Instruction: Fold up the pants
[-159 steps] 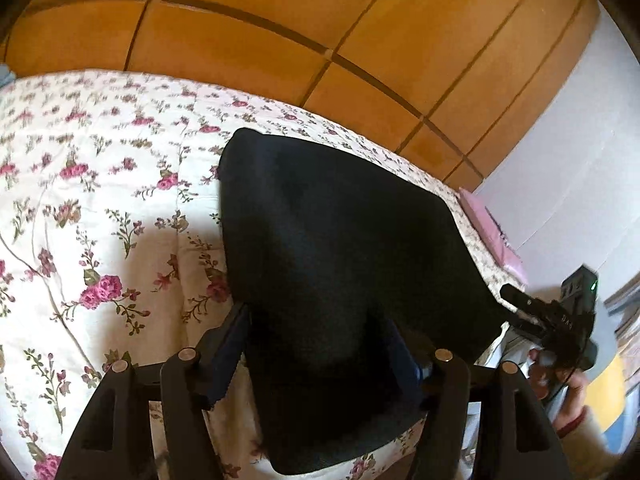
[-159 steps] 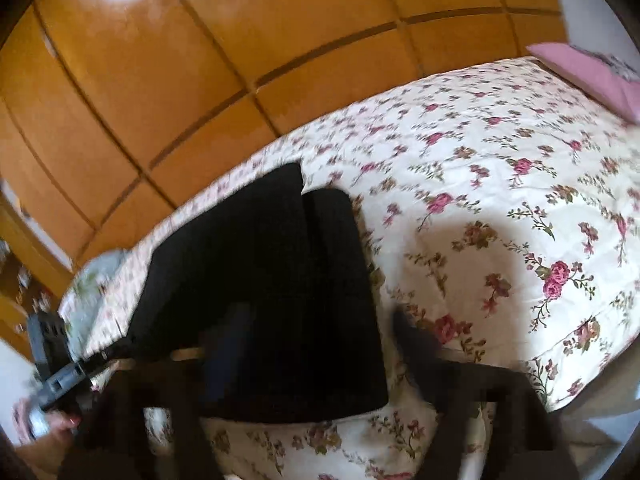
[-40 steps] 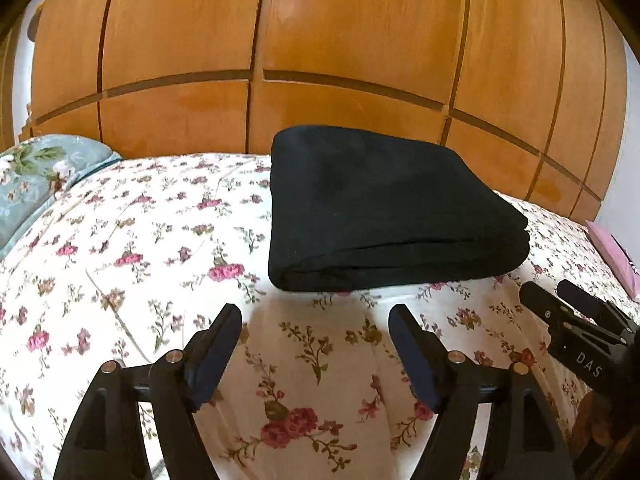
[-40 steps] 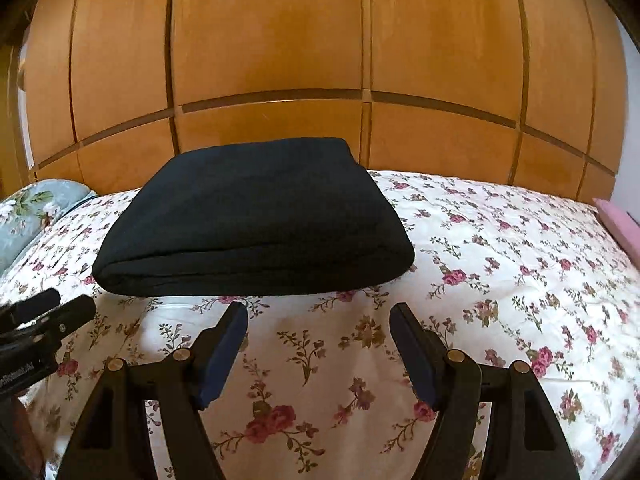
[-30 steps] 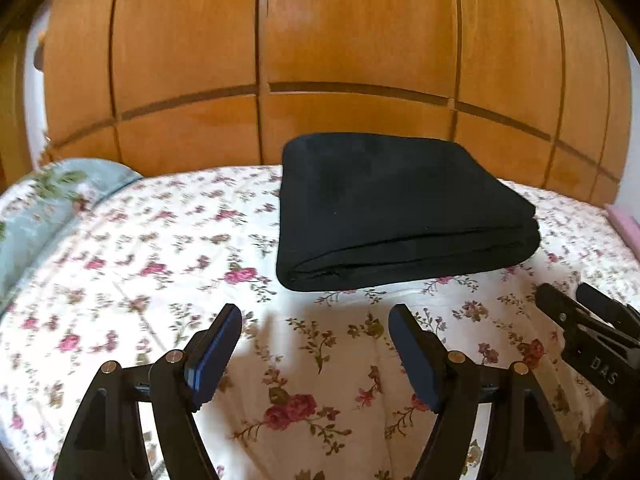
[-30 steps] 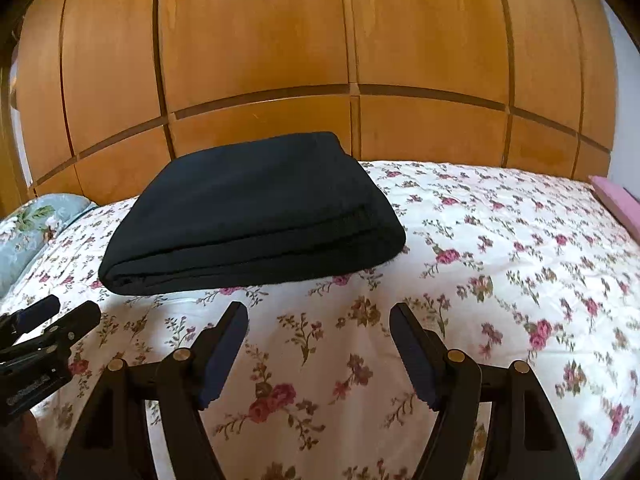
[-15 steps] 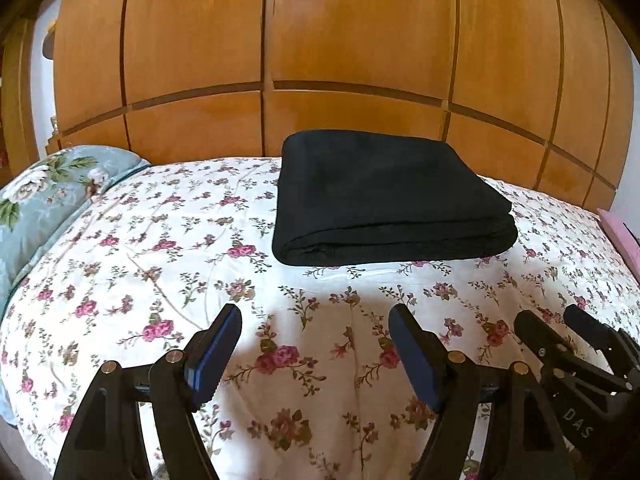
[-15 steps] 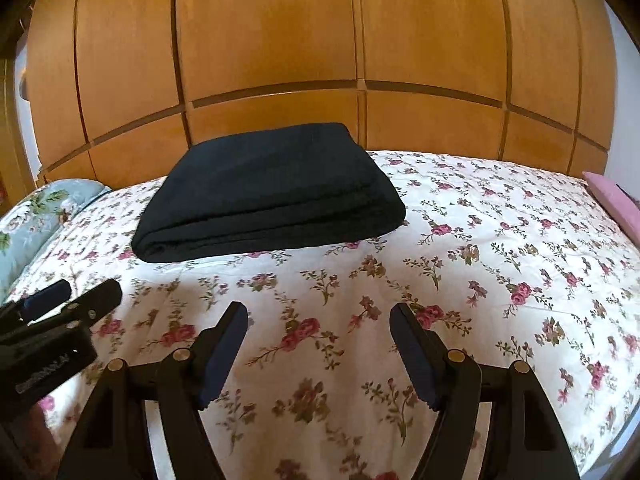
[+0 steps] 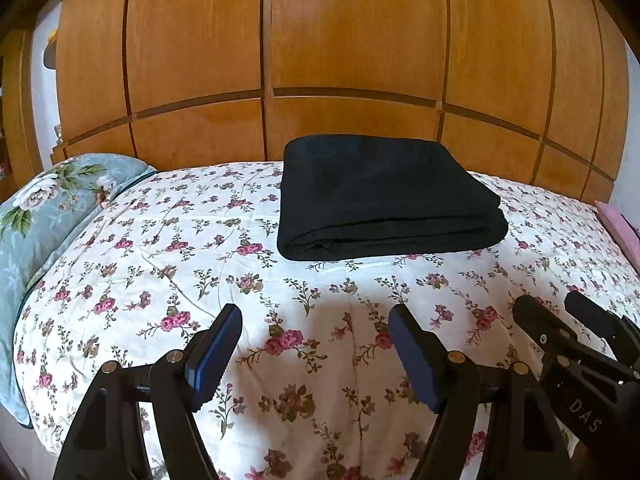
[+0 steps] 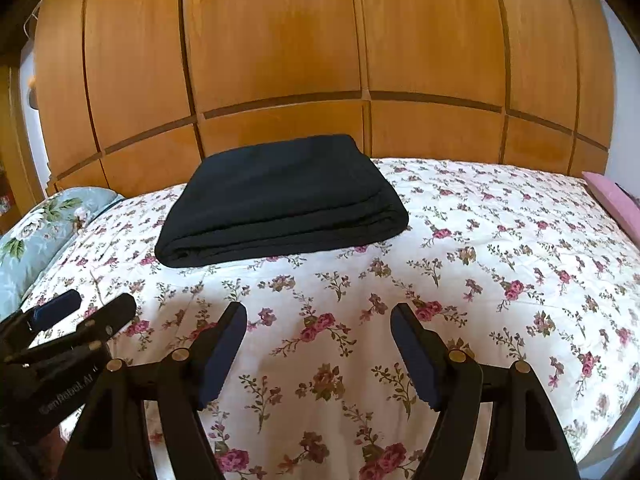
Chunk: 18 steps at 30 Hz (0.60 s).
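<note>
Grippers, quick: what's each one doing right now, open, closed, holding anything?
Left gripper: open, holding nothing, clear of the folded black fabric pants.
Right gripper: open, holding nothing, also short of the pants.

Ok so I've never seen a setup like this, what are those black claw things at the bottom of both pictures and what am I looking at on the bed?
Those claws are hand-held two-finger grippers; a person holds one in each hand. Each picture comes from a fisheye camera mounted on one gripper, looking forward along its fingers. In the left wrist view you see the left gripper, with the other one poking in at the right edge. The right wrist view shows the right gripper. Both are open and hold nothing. On the white rose-patterned bedspread lie neatly folded black pants, in front of the wooden wardrobe panels.
</note>
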Tool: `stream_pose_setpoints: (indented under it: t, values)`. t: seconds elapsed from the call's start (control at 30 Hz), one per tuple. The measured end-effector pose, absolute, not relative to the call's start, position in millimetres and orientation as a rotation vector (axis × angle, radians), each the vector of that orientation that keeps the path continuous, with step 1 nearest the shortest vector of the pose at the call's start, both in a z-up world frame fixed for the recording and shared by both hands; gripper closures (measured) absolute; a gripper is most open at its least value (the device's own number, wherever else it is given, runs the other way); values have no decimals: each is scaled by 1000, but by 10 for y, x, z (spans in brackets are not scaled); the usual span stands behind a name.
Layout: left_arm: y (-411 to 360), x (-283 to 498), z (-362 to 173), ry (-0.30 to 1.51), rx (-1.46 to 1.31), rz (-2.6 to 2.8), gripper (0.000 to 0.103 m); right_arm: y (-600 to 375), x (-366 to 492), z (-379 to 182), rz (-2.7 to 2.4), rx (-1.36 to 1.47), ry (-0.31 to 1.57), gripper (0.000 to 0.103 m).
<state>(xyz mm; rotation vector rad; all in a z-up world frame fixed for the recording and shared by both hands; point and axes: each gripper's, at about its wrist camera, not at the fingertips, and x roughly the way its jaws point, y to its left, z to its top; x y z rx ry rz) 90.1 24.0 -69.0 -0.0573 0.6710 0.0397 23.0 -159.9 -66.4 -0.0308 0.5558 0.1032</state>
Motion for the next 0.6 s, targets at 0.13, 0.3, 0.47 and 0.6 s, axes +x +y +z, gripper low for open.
stream_pose_setpoints:
  t: [0.13, 0.3, 0.47, 0.6]
  values:
    - [251, 870, -672, 671, -62, 41, 26, -1568, 203, -647, 109, -31, 546, 28]
    - [273, 857, -670, 672, -68, 57, 27, -1561, 204, -665, 103, -31, 551, 28]
    - [262, 851, -667, 668, -62, 61, 27, -1593, 211, -672, 103, -24, 552, 28]
    - [248, 854, -675, 668, -54, 60, 27, -1592, 218, -686, 104, -23, 556, 28]
